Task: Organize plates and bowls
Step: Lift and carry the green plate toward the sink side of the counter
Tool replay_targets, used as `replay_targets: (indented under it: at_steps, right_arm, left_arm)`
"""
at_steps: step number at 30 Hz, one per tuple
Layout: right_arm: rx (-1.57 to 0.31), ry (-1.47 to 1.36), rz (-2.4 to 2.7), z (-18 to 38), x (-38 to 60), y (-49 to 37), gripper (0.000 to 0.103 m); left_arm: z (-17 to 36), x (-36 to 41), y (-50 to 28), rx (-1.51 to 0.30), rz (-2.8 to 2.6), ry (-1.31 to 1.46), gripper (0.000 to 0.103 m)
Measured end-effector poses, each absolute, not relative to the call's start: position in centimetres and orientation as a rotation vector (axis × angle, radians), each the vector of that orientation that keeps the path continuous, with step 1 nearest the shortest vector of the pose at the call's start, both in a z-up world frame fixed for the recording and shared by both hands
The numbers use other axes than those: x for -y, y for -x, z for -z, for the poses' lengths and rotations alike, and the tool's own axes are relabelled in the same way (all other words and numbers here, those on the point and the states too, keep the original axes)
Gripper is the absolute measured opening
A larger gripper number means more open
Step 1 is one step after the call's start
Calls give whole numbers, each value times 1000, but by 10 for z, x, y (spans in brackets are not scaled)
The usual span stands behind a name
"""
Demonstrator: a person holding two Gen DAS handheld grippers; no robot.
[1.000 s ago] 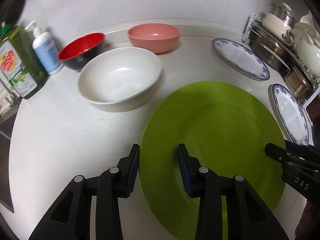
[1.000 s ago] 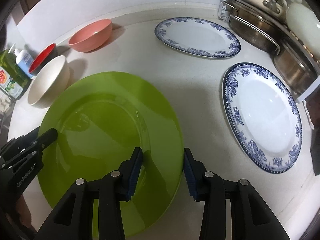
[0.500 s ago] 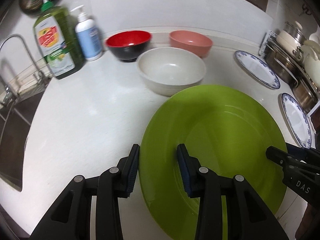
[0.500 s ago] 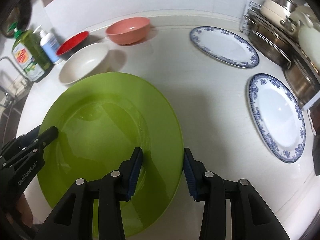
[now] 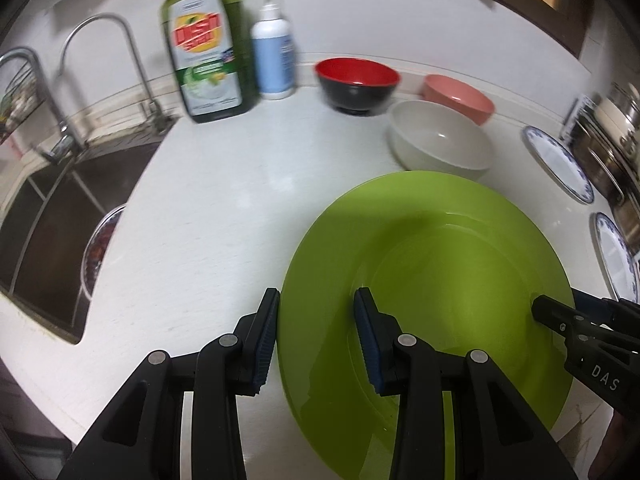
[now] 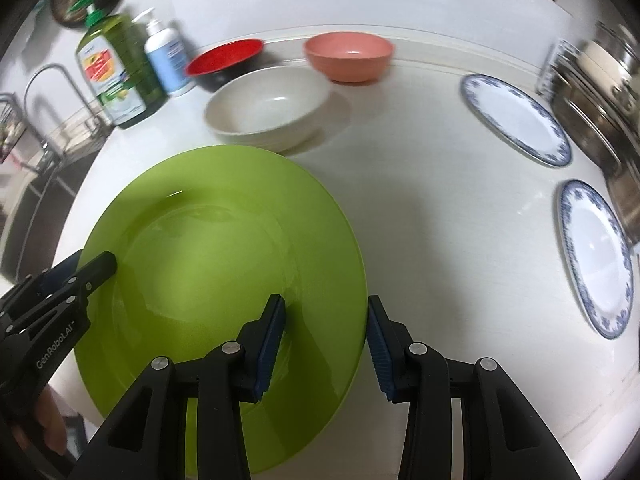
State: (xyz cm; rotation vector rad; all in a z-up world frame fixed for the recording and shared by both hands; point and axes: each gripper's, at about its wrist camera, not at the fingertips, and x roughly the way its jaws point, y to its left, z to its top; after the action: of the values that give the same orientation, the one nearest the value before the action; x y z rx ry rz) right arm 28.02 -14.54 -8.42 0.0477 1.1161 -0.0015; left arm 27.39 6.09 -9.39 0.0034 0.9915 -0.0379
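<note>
A large green plate [image 5: 432, 280] [image 6: 224, 272] is held above the white counter. My left gripper [image 5: 316, 336] is shut on its left rim and my right gripper [image 6: 326, 340] is shut on its right rim. Behind it stand a white bowl [image 5: 440, 144] [image 6: 268, 108], a pink bowl [image 5: 460, 96] [image 6: 348, 54] and a red and black bowl [image 5: 356, 84] [image 6: 224, 58]. Two blue-rimmed white plates [image 6: 516, 118] [image 6: 596, 256] lie on the counter at the right.
A green dish soap bottle [image 5: 204, 52] and a white pump bottle [image 5: 272, 60] stand at the back left. A sink [image 5: 48, 232] with taps lies to the left, a patterned dish at its edge. Metal pots [image 6: 596, 92] fill a rack at the right.
Both grippers have carried the green plate to the left, toward the sink. The bowls and blue plates have shifted right in view; the sink and taps have come into sight.
</note>
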Motion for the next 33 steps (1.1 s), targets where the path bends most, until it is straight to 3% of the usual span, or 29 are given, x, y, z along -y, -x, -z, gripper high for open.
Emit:
replay_targets:
  at_steps: [33]
  right_arm:
    - [-1195, 25, -102, 122, 72, -305, 42]
  left_arm:
    - [130, -117, -279, -1065, -54, 36, 38]
